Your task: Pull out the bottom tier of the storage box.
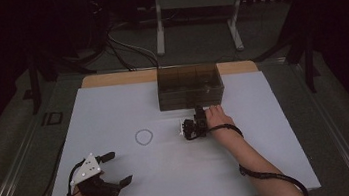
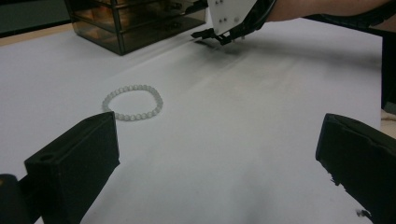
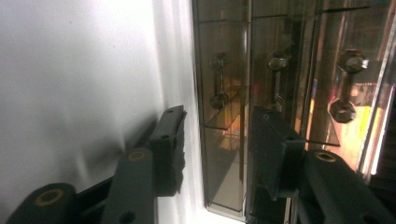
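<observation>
The smoky drawer box stands at the table's far edge; the right gripper, jaws part-open and empty, is at its front; the left gripper gapes empty near-left; a bead bracelet lies between.

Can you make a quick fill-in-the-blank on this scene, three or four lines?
1. The bead bracelet lies on the white ____.
2. The drawer box is tinted and see-through, and its drawers have metal ____.
3. The left gripper rests near the table's front edge with its jaws ____.
4. The right gripper is turned on its side, right in front of the ____.

Missing words: table; handles; open; drawer box
</observation>
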`<action>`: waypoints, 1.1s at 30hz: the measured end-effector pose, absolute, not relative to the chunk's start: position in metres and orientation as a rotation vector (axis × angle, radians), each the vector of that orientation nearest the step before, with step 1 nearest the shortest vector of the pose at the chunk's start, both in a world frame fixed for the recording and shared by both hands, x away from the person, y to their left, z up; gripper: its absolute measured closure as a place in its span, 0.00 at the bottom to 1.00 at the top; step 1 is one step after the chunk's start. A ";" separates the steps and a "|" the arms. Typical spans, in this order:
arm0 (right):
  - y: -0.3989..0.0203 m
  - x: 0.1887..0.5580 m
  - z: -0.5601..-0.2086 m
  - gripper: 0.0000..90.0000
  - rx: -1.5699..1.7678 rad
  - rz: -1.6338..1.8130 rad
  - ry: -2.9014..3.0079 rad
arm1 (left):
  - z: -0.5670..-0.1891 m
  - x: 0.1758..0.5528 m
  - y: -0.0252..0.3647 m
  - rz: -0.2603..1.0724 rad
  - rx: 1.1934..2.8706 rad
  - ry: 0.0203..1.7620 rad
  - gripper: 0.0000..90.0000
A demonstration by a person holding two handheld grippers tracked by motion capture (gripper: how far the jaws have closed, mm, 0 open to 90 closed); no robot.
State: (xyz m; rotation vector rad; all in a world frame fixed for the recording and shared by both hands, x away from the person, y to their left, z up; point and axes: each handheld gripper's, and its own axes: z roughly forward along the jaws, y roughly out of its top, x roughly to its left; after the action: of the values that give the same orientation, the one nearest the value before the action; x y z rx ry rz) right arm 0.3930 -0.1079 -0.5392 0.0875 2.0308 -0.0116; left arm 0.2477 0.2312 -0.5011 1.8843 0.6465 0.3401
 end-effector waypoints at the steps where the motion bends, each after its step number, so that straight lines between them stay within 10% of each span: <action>1: -0.108 0.395 -0.541 0.67 0.087 -0.018 2.029 | -0.501 0.247 0.231 0.346 1.896 0.644 0.01; 33: -0.102 0.416 -0.558 0.83 0.022 -0.065 1.978 | -0.501 0.247 0.231 0.343 1.896 0.638 0.01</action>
State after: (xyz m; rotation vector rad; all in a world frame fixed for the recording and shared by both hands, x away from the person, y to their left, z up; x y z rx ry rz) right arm 0.4156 -0.1020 -0.5580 0.0224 1.9778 -0.0653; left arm 0.2469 0.2306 -0.5012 1.8963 0.6383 0.3435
